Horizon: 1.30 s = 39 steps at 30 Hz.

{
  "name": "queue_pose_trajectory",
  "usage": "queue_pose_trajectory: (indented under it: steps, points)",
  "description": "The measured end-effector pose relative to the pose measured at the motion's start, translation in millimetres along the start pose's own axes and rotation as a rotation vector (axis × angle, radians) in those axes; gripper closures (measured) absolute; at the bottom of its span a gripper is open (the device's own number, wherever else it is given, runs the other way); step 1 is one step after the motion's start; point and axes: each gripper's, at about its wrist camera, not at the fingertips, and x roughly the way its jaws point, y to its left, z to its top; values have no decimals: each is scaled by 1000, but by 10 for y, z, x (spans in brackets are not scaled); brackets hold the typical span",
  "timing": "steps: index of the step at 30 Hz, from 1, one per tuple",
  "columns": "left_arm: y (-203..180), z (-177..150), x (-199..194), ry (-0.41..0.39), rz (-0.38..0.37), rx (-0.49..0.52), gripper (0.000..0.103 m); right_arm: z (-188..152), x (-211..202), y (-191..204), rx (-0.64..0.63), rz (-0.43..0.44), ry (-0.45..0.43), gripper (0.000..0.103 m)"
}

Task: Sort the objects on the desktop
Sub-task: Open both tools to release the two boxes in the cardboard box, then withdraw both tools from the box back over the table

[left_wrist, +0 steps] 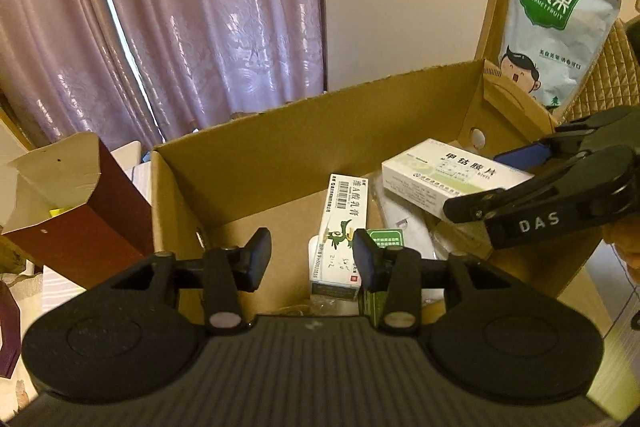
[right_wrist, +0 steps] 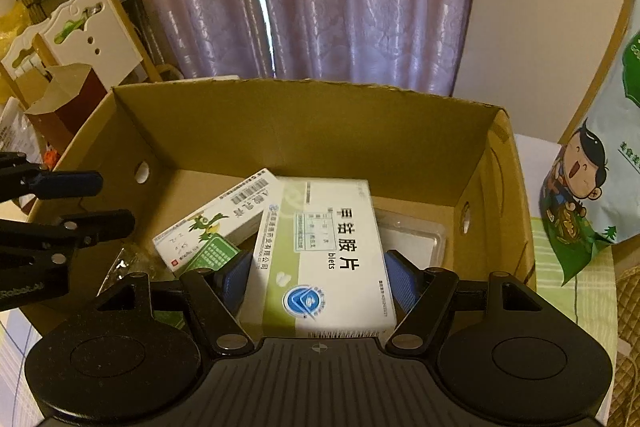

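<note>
Your right gripper hangs over the open cardboard box with its blue pads pressed against the two long sides of a white-and-green medicine box, so it is pinching that box, which sits inside the box's walls, above the other things in it. Your left gripper is at the near edge of the cardboard box with its fingers spread and nothing between them. Beyond its pads, a narrower white carton with a green bird picture lies slanted on the cardboard floor, partly under the medicine box. A clear plastic tray lies in the right part of the box. A pale blue snack bag stands upright just outside the box on the right, and a dark red paper box with its top open stands outside on the left.
</note>
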Motion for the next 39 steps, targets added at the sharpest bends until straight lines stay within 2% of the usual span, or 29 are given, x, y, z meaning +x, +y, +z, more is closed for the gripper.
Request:
queue_pose_trajectory:
  steps: [8, 16, 23, 29, 30, 31, 32, 39]
  points:
    - [18, -46, -213, -21, 5, -18, 60, 1, -154, 71, -7, -12, -45, 33]
    - [-9, -230, -605, -50, 4, -32, 57, -113, -536, 158, 8, -7, -101, 33]
    - [-61, -424, -992, -79, 4, -41, 56, -371, -1076, 346, -4, -2, -181, 33]
    - [-102, -717, -1354, -98, 5, -50, 54, -760, -1516, 570, -11, 3, -222, 32]
    - [-108, -781, -1409, -99, 7, -54, 54, -847, -1586, 605, -13, 2, -224, 30]
    - [-109, -849, -1469, -100, 7, -58, 54, -939, -1652, 633, -11, -3, -234, 10]
    - [-114, -932, -1533, -100, 6, -64, 54, -1033, -1717, 658, -9, -10, -247, 1]
    - [-176, -1542, -1876, -80, 1, -90, 53, -1680, -1924, 890, -2, -13, -210, 0]
